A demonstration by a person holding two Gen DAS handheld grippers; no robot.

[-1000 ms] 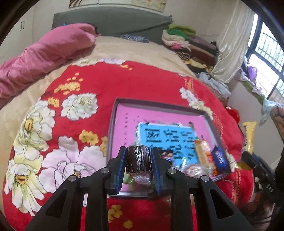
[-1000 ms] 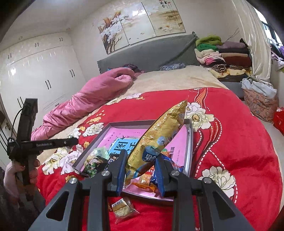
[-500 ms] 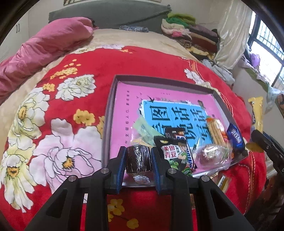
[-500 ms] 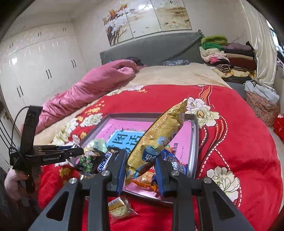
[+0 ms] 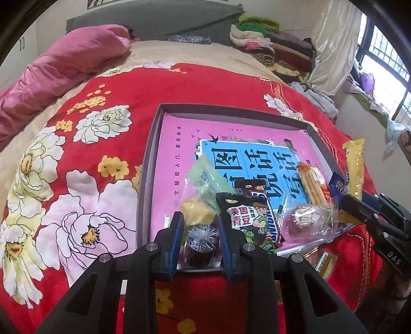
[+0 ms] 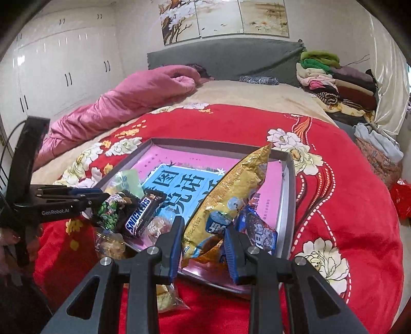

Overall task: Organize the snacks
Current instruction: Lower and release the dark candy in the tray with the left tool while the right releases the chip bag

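The tray (image 6: 289,190) sits on the bed's blanket (image 6: 334,179). Snack packets crowd its near edge, the Snickers bar (image 6: 138,217) left of the cookie pack (image 6: 259,232). One wrapped snack (image 6: 167,299) lies on the blanket before the tray.

A red flowered blanket (image 5: 218,84) is covering the bed, over a beige sheet (image 6: 257,95). A pink duvet (image 6: 133,97) is lying bunched along its left side, below a grey headboard (image 6: 226,56). Folded clothes (image 6: 334,82) are sitting stacked at the right. Paintings (image 6: 223,20) are hanging above, and white wardrobes (image 6: 64,72) are lining the left wall.
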